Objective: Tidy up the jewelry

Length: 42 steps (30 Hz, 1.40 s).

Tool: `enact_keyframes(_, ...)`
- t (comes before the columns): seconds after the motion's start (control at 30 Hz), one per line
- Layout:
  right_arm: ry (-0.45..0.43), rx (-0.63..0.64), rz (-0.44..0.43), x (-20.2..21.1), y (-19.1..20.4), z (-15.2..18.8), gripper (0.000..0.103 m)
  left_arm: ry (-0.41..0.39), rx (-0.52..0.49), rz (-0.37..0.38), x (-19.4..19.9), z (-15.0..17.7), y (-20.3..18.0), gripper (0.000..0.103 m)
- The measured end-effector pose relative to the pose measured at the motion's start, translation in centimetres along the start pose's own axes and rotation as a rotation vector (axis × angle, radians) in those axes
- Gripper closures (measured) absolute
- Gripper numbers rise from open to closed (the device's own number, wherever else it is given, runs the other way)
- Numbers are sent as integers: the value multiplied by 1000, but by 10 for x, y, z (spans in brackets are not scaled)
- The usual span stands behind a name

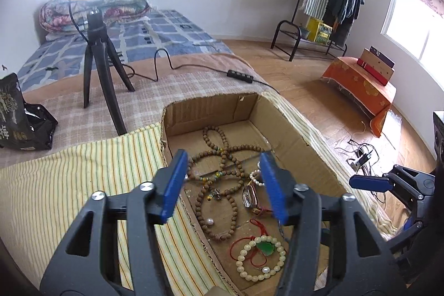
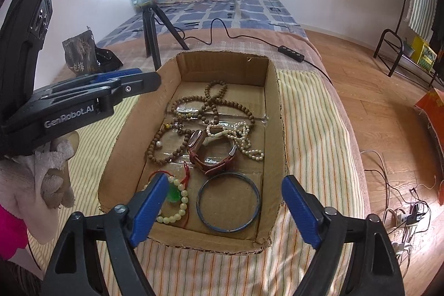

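Both grippers wide open, holding nothing: left gripper [image 1: 226, 185] over the wooden beads [image 2: 211, 101], right gripper [image 2: 224, 208] above the bangle [image 2: 229, 203], all inside the cardboard box [image 2: 273, 107]. Risk: tangled strands dragging neighbours out together.

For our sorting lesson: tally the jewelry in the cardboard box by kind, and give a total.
Brown wooden bead strands: 2 (long necklace, bracelet)
Pale bead strands: 2 (pearl strand, bracelet with green pendant)
Watch: 1
Blue bangle: 1
Total: 6
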State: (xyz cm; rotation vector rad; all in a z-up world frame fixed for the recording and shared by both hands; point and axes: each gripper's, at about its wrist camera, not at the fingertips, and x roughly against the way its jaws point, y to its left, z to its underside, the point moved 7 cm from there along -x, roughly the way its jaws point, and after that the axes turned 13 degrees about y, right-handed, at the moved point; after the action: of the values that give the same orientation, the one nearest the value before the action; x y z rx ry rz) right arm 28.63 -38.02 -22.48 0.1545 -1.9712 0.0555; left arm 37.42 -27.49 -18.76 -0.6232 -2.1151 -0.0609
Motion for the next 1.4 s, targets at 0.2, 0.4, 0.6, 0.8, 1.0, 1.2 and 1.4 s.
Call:
enact_keyframes(0.2, -6, -4, 24, 2, 2, 0, 8, -14, -15, -22, 6, -2, -3, 42)
enact_keyframes(0.4, -27, -15, 53, 10, 2, 1, 3, -24, -9, -30, 13, -3, 0, 40)
enact_keyframes(0.6, -39, -29, 58, 17, 2, 3, 3, -32, -4, -37, 23, -1, 3, 40)
enact_keyframes(0.8, -57, -39, 62, 29, 5, 4, 3, -47, -8, -51, 41, 1, 4, 40)
enact_keyframes(1.0, -82, -45, 75, 53, 11, 6, 3, -76, -9, -57, 71, 4, 4, 40)
enact_keyframes(1.2, -120, -61, 113, 86, 21, 9, 1, -107, -39, -84, 112, 6, 4, 40)
enact_keyframes(1.4, -171, -83, 132, 122, 35, 11, 0, -149, -51, -109, 159, 10, 10, 27)
